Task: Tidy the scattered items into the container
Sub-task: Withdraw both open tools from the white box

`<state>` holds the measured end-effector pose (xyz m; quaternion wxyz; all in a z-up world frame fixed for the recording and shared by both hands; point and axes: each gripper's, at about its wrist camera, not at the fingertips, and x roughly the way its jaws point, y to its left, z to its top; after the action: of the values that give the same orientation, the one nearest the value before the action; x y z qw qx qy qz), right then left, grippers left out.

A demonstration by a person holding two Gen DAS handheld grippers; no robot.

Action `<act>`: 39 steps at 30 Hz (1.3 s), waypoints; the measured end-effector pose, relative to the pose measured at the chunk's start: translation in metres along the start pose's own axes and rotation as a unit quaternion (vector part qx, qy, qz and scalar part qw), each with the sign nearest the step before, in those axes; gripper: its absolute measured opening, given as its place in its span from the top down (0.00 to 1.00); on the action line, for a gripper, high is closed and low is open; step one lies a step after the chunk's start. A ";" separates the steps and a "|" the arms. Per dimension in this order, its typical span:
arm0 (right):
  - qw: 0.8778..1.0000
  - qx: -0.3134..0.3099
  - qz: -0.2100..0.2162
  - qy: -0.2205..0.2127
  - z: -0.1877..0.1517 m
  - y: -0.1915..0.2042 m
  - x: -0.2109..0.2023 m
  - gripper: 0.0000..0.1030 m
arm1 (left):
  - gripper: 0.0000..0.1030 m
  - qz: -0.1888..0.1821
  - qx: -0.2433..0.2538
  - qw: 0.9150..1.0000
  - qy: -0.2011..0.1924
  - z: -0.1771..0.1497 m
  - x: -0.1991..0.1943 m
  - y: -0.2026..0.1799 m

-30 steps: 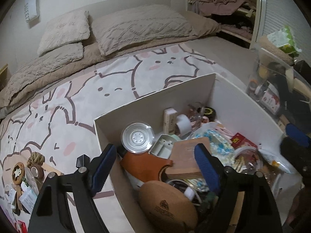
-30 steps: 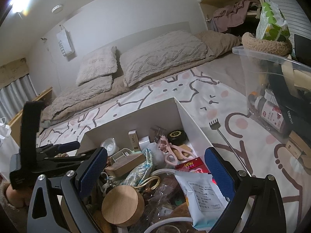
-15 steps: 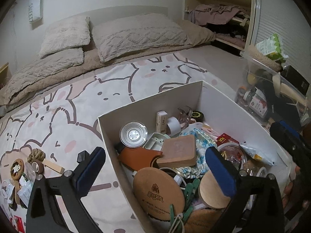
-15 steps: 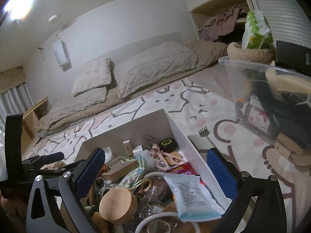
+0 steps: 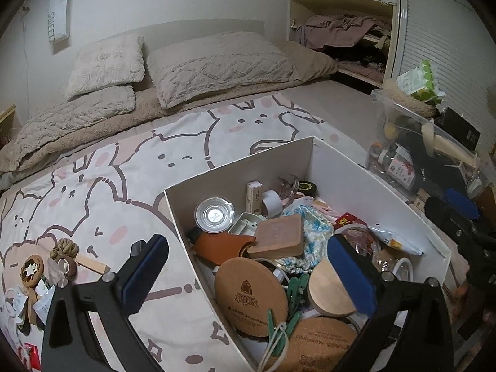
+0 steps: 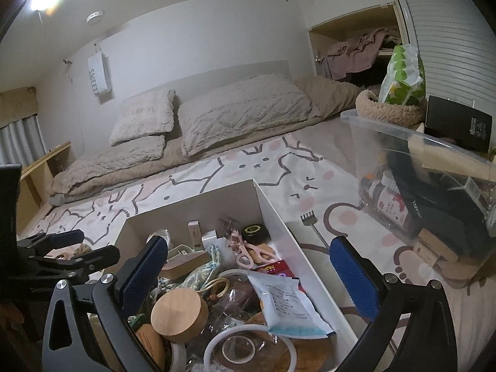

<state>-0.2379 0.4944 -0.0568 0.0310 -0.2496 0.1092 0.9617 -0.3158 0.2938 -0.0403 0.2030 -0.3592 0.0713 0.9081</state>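
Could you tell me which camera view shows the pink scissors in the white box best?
The right wrist view: the pink scissors lie fully exposed near the white box wall. In the left wrist view, only a pink sliver shows behind clutter.

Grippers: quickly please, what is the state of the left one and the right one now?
Left gripper: open, holding nothing, above the white box.
Right gripper: open, holding nothing, above the same box.
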 end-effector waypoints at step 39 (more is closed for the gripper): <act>0.991 -0.098 0.095 0.007 -0.012 0.105 0.007 0.00 | 0.00 0.059 -0.082 0.993 -0.067 -0.056 -0.092 0.124</act>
<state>-0.2504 0.3891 -0.0503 -0.0856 -0.2471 0.0381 0.9645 -0.2726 0.1367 -0.0209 0.1236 -0.3086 0.0038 0.9431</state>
